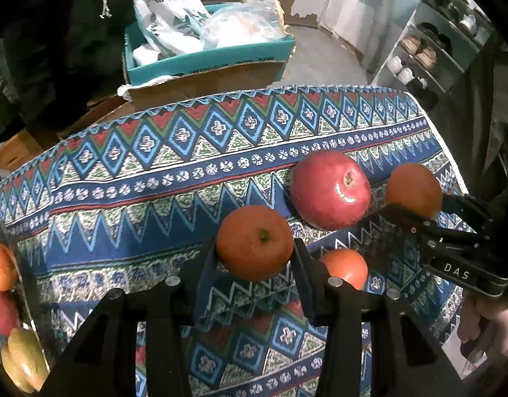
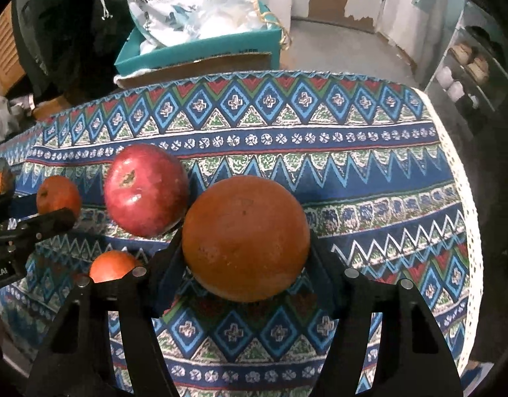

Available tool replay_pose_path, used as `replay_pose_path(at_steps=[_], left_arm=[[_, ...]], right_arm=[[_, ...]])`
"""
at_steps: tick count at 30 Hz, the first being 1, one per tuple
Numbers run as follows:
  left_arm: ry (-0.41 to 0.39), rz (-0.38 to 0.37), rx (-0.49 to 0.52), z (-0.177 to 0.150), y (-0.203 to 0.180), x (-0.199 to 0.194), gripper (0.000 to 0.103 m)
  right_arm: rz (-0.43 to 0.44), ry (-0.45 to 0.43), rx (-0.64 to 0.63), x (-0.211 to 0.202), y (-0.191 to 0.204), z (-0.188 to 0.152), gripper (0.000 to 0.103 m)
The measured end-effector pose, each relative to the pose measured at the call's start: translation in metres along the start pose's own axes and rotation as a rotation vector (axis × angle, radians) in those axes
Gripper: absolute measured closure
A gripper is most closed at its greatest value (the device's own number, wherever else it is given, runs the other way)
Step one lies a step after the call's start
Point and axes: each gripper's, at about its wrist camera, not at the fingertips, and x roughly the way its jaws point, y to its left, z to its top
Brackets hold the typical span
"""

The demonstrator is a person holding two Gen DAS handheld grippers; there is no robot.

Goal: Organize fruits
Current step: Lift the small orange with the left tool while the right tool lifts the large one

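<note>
My left gripper (image 1: 254, 248) is shut on a small orange (image 1: 254, 242) and holds it above the patterned tablecloth (image 1: 154, 198). My right gripper (image 2: 245, 241) is shut on a larger orange (image 2: 245, 236); that orange also shows in the left wrist view (image 1: 414, 188). A red apple (image 1: 330, 190) lies on the cloth between the two grippers, also seen in the right wrist view (image 2: 144, 190). Another orange (image 1: 346, 266) rests on the cloth just right of my left gripper, also in the right wrist view (image 2: 111, 266).
A container (image 1: 22, 297) at the far left edge holds an orange, a red fruit and a yellow fruit. A teal box (image 1: 204, 63) of bags stands behind the table. A shoe rack (image 1: 429, 53) stands at the back right. The table edge (image 2: 465, 198) runs down the right.
</note>
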Motion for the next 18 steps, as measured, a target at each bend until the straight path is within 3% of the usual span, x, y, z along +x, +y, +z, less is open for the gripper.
replay_pose_path(at_steps=[18], left_arm=[[-0.124,0.019,0.022,-0.015,0.001,-0.084,0.058]], right_arm=[[0.002,-0.120,-0.003,-0.074,0.030,0.007,0.036]])
